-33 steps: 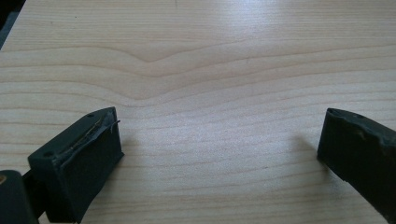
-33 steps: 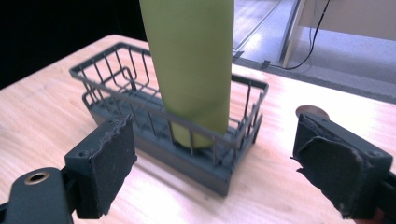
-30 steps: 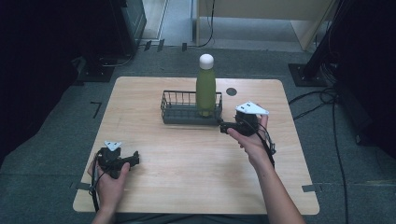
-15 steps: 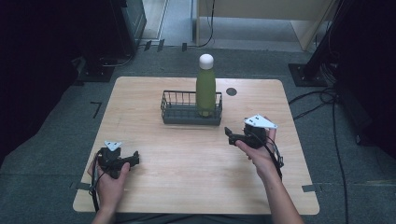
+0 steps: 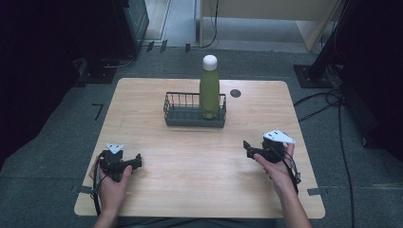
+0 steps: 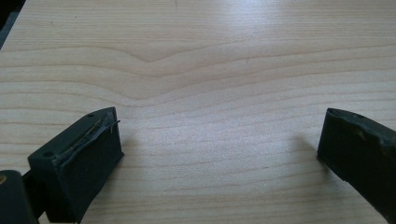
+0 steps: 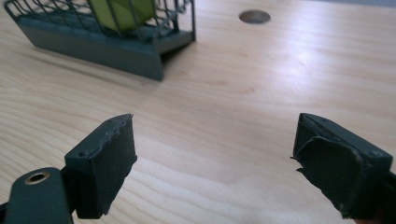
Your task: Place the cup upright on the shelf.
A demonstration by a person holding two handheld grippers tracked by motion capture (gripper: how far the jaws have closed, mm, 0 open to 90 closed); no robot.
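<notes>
Your left gripper (image 5: pixel 134 162) rests near the table's (image 5: pixel 199 190) front left corner and your right gripper (image 5: pixel 247 148) near its right edge, both with jaws spread wide over bare wood, while the green bottle (image 5: pixel 209 90) stands upright in the wire basket (image 5: pixel 177 114) toward the far edge.

One bottle (image 5: pixel 209 89) — one wire basket (image 5: pixel 194 110) — two claws.

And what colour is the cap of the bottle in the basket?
White; the cap tops the green bottle, clearest in the high view.
</notes>
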